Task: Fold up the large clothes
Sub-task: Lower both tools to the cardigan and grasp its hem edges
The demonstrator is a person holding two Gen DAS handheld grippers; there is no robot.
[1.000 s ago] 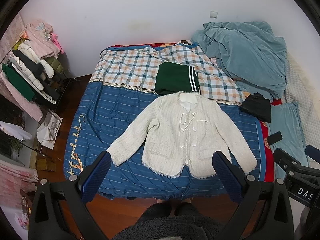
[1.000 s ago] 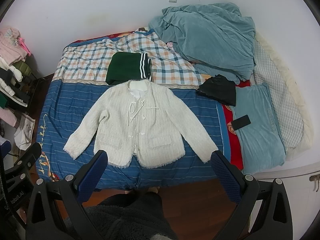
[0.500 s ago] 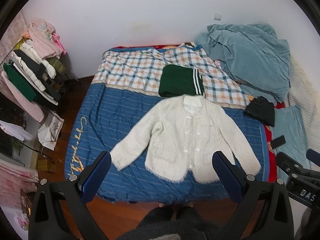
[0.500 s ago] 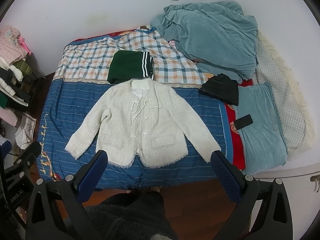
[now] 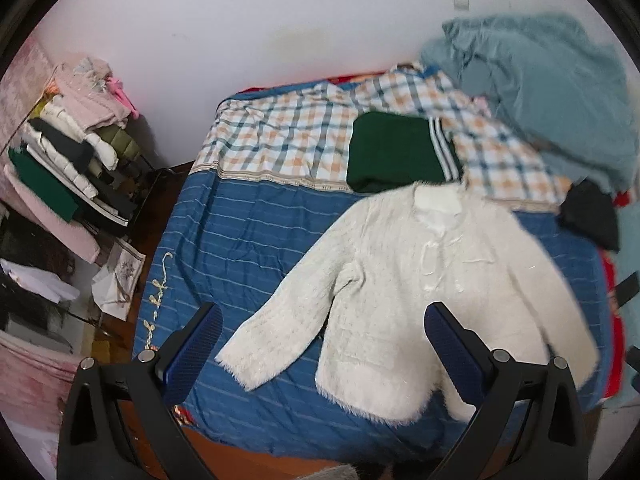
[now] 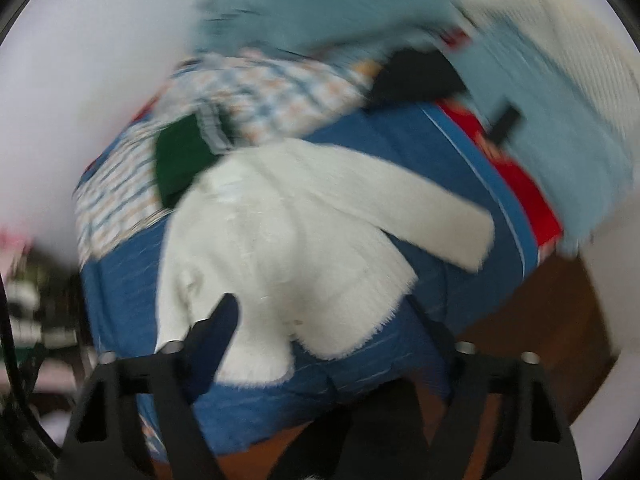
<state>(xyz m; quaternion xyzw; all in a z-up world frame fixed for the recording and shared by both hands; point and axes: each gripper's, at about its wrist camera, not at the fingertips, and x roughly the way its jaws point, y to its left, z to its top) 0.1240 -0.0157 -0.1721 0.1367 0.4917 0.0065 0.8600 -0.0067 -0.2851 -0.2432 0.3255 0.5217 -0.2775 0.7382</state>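
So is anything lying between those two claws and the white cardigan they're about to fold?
Nothing visible. The white cardigan lies spread on the blue bedspread, and both the left gripper and right gripper face it unobstructed.

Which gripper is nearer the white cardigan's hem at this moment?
Right, as far as the blur allows. The right gripper hangs low over the white cardigan, hem between its open fingers. The left gripper is open too, farther back, framing the left-hand sleeve cuff in its view.
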